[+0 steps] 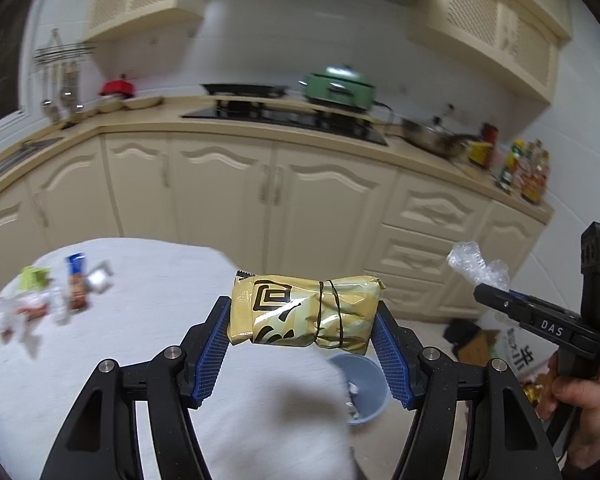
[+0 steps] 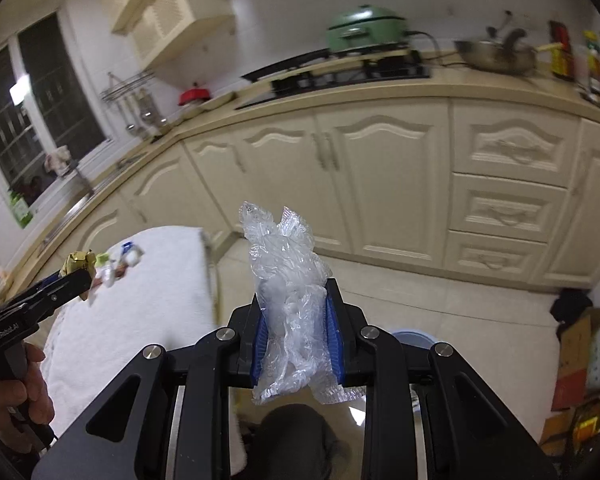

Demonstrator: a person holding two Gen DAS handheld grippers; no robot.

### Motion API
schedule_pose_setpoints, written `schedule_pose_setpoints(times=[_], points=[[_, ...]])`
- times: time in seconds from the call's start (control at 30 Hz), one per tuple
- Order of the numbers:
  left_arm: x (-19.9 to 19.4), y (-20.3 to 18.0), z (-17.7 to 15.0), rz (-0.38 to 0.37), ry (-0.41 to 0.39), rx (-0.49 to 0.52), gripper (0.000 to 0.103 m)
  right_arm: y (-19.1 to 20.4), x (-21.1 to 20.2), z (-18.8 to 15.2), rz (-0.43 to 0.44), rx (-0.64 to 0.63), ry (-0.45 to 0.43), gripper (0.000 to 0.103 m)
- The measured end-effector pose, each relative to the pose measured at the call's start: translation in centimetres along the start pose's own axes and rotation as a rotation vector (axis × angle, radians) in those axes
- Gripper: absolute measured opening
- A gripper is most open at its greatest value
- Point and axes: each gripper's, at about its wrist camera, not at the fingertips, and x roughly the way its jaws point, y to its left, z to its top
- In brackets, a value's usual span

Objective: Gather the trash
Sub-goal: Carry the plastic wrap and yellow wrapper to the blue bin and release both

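Note:
My left gripper is shut on a gold snack packet, held crosswise between its blue pads above the edge of the white-clothed table. My right gripper is shut on a crumpled clear plastic wrap, held in the air over the floor. The right gripper and its wrap also show at the right of the left wrist view. A blue trash bin stands on the floor below and just right of the left gripper, with some trash inside. More wrappers lie on the table's far left.
Cream kitchen cabinets run across the back, with a stove and a green pot on the counter. Cardboard boxes and bags stand on the floor at the right. The bin's rim shows behind the right gripper.

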Motion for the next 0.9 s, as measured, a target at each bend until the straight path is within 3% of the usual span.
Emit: schedule_pose_setpoints(times=[0.17, 0.37, 0.77, 0.87, 0.9], points=[[4.1, -3.6, -0.1, -0.074, 0.067, 0.066, 0.063, -4.6, 0.1, -0.6, -0.063, 0.063, 0.012, 0.025], [10.2, -7.1, 0.2, -0.128, 0.177, 0.135, 0.063, -9.3, 3.2, -2.0, -0.091, 0.151, 0.075, 0.025], [23.5, -12.3, 0.0, -0.159, 0.412, 0.194, 0.063, -16.3, 9.9, -4.1, -0.087, 0.297, 0.166, 0.025], [27.2, -12.6, 1.8, -0.153, 0.443, 0.204, 0.064, -17.1, 11.1, -4.2, -0.088, 0.308, 0.178, 0.027], [28.8, -13.3, 2.0, -0.148, 0.459, 0.212, 0.069, -17.4, 11.7, -4.2, -0.093, 0.310, 0.182, 0.028]])
